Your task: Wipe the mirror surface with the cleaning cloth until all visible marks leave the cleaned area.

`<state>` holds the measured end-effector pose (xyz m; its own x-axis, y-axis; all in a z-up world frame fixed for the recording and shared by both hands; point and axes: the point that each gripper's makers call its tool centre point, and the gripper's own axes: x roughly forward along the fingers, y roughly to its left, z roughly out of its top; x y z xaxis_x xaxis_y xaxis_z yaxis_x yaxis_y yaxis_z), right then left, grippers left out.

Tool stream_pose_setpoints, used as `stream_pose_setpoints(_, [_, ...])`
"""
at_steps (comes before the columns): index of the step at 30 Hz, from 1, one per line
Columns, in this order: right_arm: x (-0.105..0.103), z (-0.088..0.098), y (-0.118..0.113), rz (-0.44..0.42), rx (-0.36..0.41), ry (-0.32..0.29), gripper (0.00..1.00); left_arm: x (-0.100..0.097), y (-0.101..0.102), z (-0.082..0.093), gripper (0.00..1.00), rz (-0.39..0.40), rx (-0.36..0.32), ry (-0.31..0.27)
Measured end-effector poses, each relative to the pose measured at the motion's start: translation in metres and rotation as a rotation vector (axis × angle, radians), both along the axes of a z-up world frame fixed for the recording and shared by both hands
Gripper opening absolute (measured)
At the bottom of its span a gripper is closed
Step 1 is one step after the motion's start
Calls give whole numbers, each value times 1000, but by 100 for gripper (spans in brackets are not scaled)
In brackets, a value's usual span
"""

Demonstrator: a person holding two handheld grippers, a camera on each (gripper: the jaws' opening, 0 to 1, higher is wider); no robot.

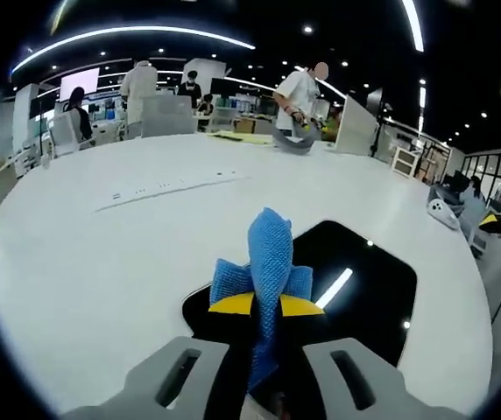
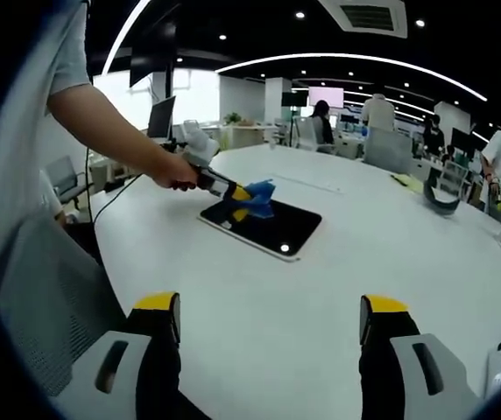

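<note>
Lying flat on the white table (image 2: 338,262), the dark mirror (image 2: 272,229) runs lengthwise away from the person's hand (image 2: 176,171). Above its near edge, the left gripper (image 1: 264,306) pinches the blue cloth (image 1: 268,262). Well short of the mirror, the right gripper (image 2: 268,319) gapes empty. Office desks and people stand beyond.

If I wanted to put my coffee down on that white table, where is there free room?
Plenty. The table is bare between the mirror and the open right hand-held gripper, and also beyond the mirror toward the far edge. It is crowded only at the mirror, where the left hand-held gripper holds the blue cloth, and at the far rim near a grey object.
</note>
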<state>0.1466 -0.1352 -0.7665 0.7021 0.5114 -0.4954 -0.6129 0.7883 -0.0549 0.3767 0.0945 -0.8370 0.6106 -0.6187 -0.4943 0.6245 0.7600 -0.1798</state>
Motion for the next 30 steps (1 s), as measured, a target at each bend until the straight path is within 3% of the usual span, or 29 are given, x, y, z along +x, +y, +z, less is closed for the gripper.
stream_pose_setpoints(30, [-1,5,2,7,3,-19,82,-36,8,3,9,23,-10,3])
